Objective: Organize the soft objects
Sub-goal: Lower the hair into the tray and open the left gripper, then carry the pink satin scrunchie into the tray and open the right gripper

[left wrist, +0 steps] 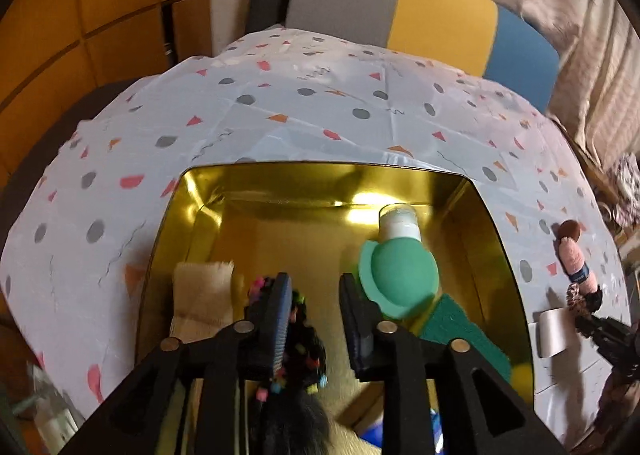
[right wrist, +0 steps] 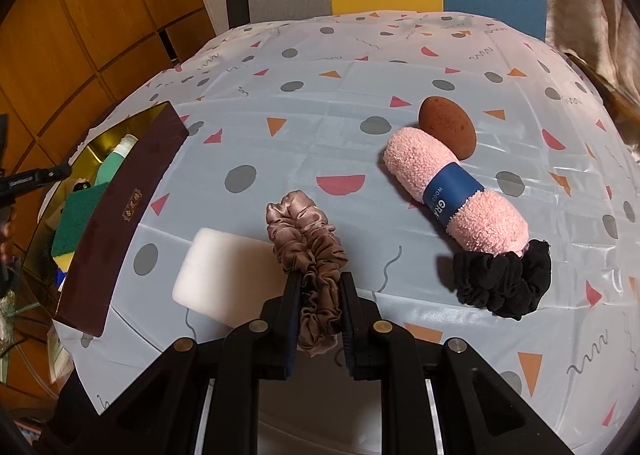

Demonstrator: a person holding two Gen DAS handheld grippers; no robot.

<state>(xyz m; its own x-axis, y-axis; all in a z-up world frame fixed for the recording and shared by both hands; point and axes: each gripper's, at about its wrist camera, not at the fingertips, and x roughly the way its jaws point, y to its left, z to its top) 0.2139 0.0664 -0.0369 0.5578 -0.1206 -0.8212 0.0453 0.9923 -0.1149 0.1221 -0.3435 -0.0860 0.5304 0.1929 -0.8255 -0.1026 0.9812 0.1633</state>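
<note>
Scrunchie (right wrist: 306, 255), mauve satin, is pinched in the closed right claw (right wrist: 320, 283) on the counter (right wrist: 360, 67). Left claw (left wrist: 314, 287) hangs parted over the gold box (left wrist: 486, 223), a black beaded hair tie (left wrist: 296, 339) beside one pad; slippery satin may slide free on lifting.

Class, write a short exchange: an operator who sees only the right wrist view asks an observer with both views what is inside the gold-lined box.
Operator: What lies on the side of the box that I cannot see into?
Observer: A folded beige cloth sits on the floor of the box, on the side away from the green sponge.
Operator: Is the left tool gripping anything?
Observer: No. The left tool stands open over the box. A black fuzzy piece with coloured flecks rests against one finger and is not pinched.
</note>
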